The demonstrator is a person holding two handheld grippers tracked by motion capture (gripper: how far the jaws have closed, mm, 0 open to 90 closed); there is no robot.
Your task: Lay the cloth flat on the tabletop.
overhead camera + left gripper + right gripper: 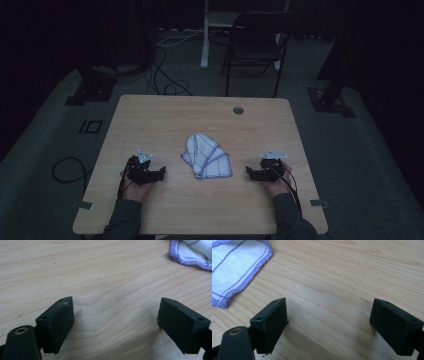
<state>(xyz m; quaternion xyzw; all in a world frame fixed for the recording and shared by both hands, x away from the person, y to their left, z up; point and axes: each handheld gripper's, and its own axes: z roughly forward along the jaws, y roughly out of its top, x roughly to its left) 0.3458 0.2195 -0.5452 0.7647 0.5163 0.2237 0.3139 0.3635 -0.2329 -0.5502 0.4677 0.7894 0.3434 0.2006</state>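
On the tabletop [150, 115], mid-width and toward my near edge, I log 1 white cloth [206, 156] with purple stitched edging, loosely folded. My left tongs [161, 173] rest to its left, jaws wide apart on bare wood; my right tongs [248, 172] rest to its right, likewise agape and empty. Both point inward, near the cloth but apart from it.
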